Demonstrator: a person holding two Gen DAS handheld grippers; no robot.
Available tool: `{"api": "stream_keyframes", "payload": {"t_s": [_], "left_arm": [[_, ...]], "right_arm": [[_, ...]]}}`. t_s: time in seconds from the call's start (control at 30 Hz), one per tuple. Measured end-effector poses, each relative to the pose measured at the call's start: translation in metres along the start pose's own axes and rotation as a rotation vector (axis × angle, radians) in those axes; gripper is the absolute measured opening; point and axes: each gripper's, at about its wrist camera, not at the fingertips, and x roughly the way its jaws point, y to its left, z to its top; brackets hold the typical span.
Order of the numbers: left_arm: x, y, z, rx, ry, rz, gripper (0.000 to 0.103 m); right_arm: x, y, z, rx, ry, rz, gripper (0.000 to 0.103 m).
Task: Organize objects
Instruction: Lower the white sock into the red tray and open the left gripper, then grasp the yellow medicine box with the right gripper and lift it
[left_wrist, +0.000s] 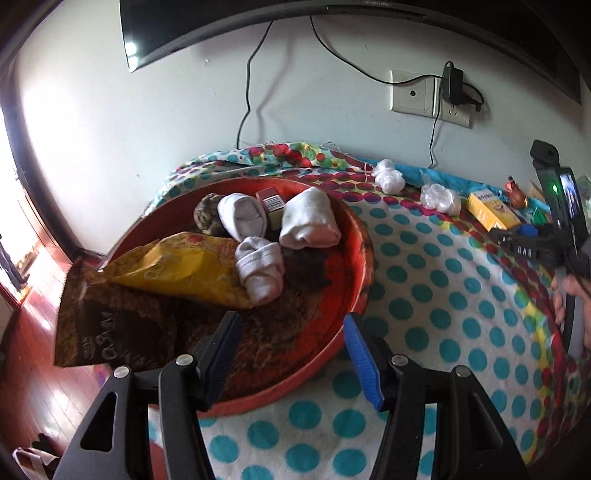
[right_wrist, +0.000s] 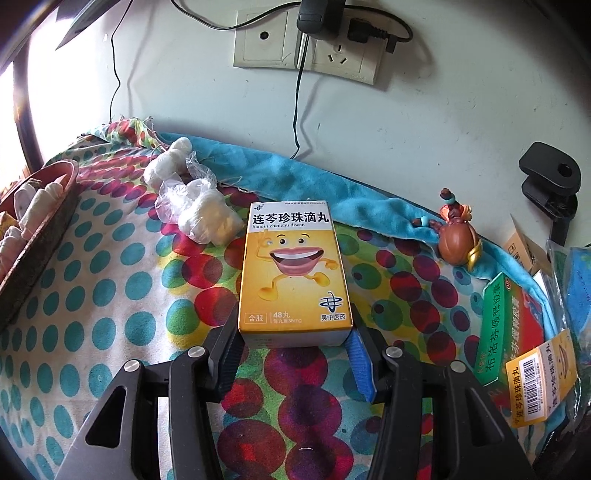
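A round red tray (left_wrist: 354, 236) sits on the dotted cloth and holds rolled white socks (left_wrist: 258, 273), a small red box (left_wrist: 271, 205) and a yellow-brown snack bag (left_wrist: 155, 280). My left gripper (left_wrist: 291, 332) is open and empty, above the tray's near rim. A yellow medicine box (right_wrist: 295, 269) lies flat on the cloth; it also shows in the left wrist view (left_wrist: 491, 210). My right gripper (right_wrist: 293, 332) has its jaws on either side of the box's near end, touching or almost touching its sides. The tray's edge shows at left in the right wrist view (right_wrist: 40, 229).
Two wads of white plastic wrap (right_wrist: 195, 206) lie behind the yellow box. A small brown figurine (right_wrist: 456, 236) stands at the right. A green medicine box (right_wrist: 506, 325) and another yellow box (right_wrist: 543, 376) lie at the far right. Wall sockets with cables (right_wrist: 306, 40) are behind.
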Motion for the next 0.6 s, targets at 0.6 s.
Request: {"api": "stream_keyframes", "payload": {"t_s": [0.6], "left_arm": [[-0.032, 0.046, -0.030, 0.029, -0.048, 0.010, 0.059]], "right_arm": [[-0.012, 0.015, -0.002, -0.052, -0.038, -0.094, 0.048]]}}
